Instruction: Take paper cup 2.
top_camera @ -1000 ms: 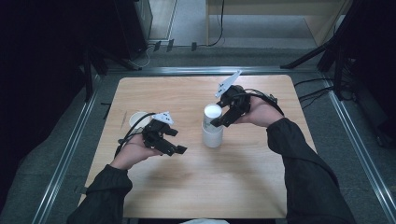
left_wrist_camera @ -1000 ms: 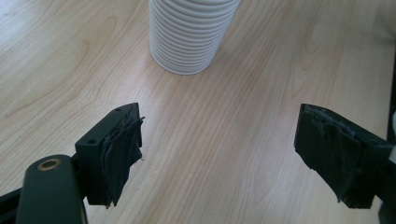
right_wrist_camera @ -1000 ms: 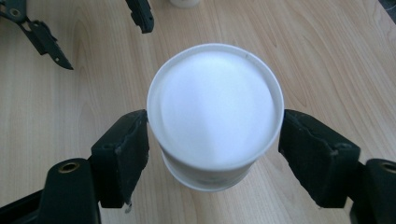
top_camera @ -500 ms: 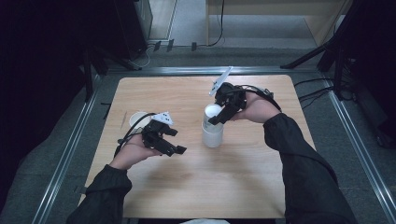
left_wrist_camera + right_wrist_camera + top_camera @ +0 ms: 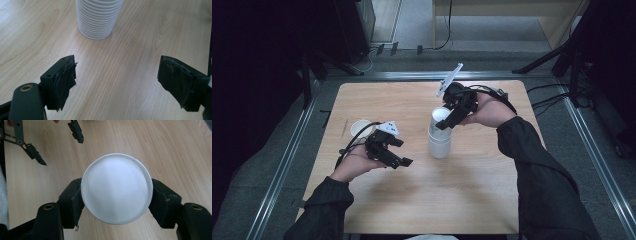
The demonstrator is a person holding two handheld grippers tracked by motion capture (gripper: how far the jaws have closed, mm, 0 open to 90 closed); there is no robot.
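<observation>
Stack of white paper cups (image 5: pixel 440 137) stood upright near the middle of the wooden table (image 5: pixel 492 200), slightly right of centre. Right gripper (image 5: pixel 445 121) came down from above and to the right onto the top of the stack. In the right gripper view its two black jaws sat against opposite sides of the top cup (image 5: pixel 117 188), one pad on each flank just under the rim, closed on it; the cup's open mouth faced the camera. Whether the top cup was lifted clear of the cups below could not be told.

Left gripper (image 5: pixel 404 161) was held low over the table, to the left of the stack and well apart from it. In the left gripper view its jaws stood wide, with bare table between them and nothing held; the ribbed side of the stack (image 5: pixel 98 17) lay ahead of the jaws, beyond their tips.

Single white cup (image 5: pixel 361 129) stood upright on the table's left part, just behind the left hand (image 5: pixel 354 165), apart from the stack.
</observation>
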